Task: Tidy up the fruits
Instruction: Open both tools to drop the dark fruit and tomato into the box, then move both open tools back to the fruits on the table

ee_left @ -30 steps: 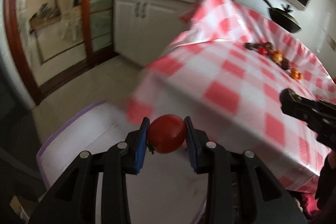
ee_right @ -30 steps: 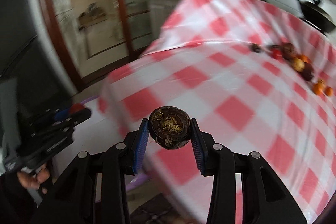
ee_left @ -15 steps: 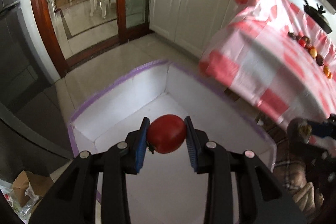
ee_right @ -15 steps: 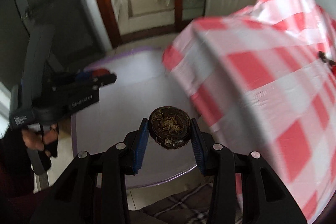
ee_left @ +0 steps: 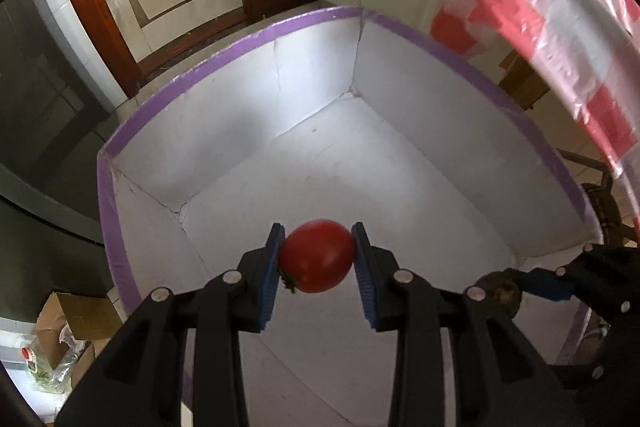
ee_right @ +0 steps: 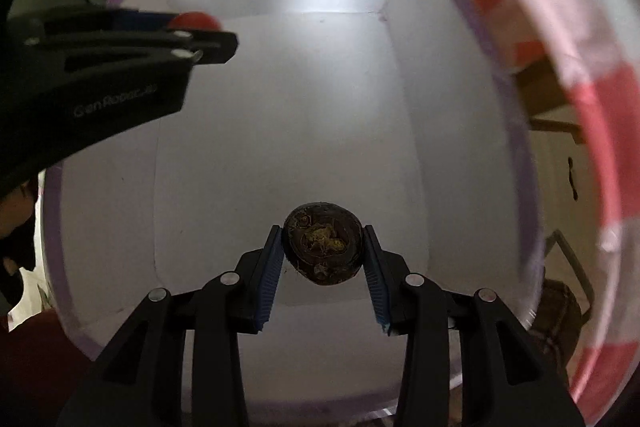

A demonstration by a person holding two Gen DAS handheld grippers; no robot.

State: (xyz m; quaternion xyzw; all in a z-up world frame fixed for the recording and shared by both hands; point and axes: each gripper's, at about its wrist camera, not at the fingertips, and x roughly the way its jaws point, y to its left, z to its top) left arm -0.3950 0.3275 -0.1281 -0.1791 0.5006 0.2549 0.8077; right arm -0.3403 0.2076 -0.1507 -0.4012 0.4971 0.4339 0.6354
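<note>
Holding a red tomato [ee_left: 316, 261] in the left tongs [ee_left: 318, 241], pinched at its fat middle between both blue pads [ee_left: 270, 267]. Nearly shut around it. Just let out a tiny bit, yet touching it on both sides. Hanging above the floor of the white box [ee_left: 240, 115] with the purple rim, right under and ahead of the tips.

Holding a dark brown fruit [ee_right: 322, 251] in the right tongs [ee_right: 323, 245]. Squeezed the same way, side to side, with only a small gap between the pads. Also up above the box floor, with nothing below but white card. Off to the left of these tongs and farther ahead, the left tongs with the red tomato poking out.

Probably soft and smooth, that red tomato: easy to squash, easy to slip. Best held round the widest part, gently, not by the stem end. Probably harder and rougher, the dark brown fruit, with a wrinkly skin, so less slippy. Both likely light.

Looks like time to go lower and let go close to the floor, so no bump and no bruise. To the right of both tongs, past the box wall, a red and white checked cloth [ee_left: 560, 27] hanging down.
</note>
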